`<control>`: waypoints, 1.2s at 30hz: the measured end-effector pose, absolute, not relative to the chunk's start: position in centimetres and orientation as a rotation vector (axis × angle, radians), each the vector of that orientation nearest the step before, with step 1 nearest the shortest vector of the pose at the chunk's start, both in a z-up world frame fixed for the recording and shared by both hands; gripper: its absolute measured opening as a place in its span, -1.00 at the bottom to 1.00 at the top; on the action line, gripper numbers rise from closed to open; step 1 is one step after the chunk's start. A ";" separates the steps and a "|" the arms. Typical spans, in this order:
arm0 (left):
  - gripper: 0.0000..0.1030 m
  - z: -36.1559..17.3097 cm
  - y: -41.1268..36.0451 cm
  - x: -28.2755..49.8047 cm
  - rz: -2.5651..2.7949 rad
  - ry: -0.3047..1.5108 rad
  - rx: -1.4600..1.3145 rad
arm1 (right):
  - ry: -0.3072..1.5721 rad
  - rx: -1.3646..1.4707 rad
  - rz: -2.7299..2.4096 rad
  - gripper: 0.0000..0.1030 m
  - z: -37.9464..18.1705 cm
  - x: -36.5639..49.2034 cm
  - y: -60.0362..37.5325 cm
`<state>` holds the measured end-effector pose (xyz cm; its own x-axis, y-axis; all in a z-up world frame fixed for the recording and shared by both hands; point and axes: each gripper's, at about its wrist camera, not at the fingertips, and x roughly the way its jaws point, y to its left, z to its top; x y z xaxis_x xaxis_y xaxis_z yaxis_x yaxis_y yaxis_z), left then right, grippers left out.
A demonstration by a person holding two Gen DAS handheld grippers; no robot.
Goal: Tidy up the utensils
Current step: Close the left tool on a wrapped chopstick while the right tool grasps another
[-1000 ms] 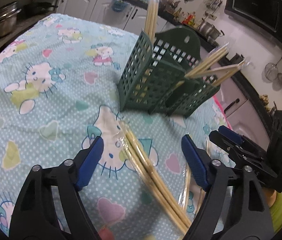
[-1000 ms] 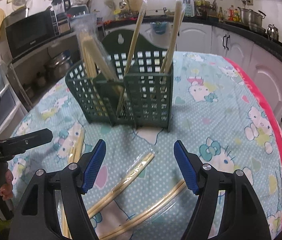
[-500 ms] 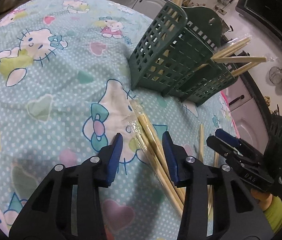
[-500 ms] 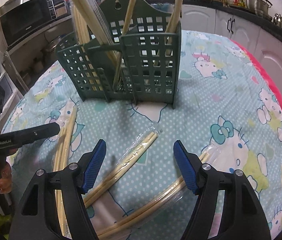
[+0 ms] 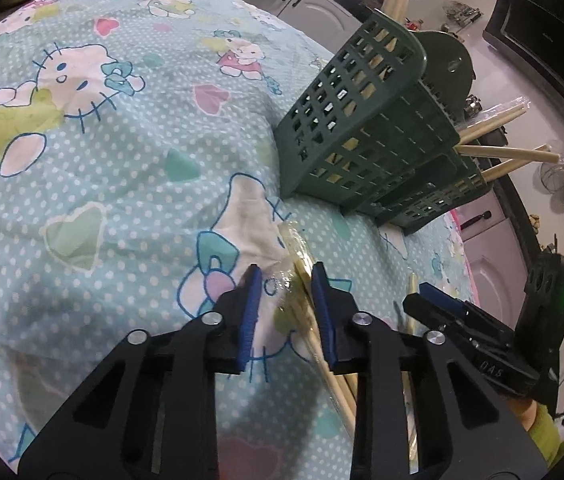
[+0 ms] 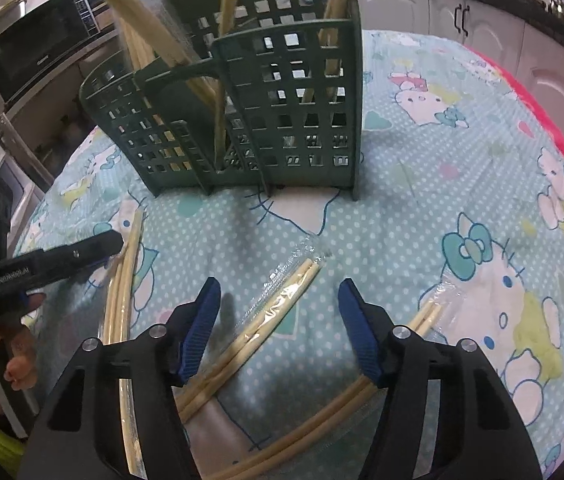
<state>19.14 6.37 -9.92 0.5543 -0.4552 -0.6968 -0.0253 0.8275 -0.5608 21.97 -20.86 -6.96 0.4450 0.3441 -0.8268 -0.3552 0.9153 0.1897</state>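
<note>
A green slotted utensil caddy (image 6: 266, 120) stands on a table covered with a pale blue cartoon-cat tablecloth (image 5: 94, 152); several chopsticks already stand in its compartments, their upper ends leaning out over the rim. In the left wrist view, the left gripper (image 5: 285, 304) is low over the cloth with its blue pads on either side of a pair of chopsticks in a clear plastic sleeve (image 5: 301, 280). Its jaws are closing, and the wrapped pair lies between them, close against the right-hand pad; the left-hand pad appears to stand clear of the wrapper, though the crinkled film makes contact hard to judge. This pair lies just in front of the caddy, its near end running back beneath the gripper body. In the right wrist view, the right gripper (image 6: 280, 304) hangs over a second wrapped pair of chopsticks (image 6: 282, 296), which lies diagonally on the cloth, well in front of the caddy. Its jaws are closing but remain wide, with the pair between them and neither pad touching it. A third wrapped pair (image 6: 425, 316) lies to the right of that, passing under the right-hand finger. More chopsticks (image 6: 122, 280) lie at the left of this view, under the tip of the left gripper. A kitchen counter and cabinets (image 6: 481, 12) lie beyond the table.
</note>
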 end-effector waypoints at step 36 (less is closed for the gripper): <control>-0.94 -7.2 11.5 16.8 -0.220 0.837 -0.618 | 0.904 0.139 0.465 -0.78 -2.8 20.9 -22.7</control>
<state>16.77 11.47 -7.16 0.6591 -0.4166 -0.6261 -0.0543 0.8040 -0.5921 20.95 -22.68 -2.78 0.5268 0.4454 -0.7240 -0.3302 0.8921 0.3085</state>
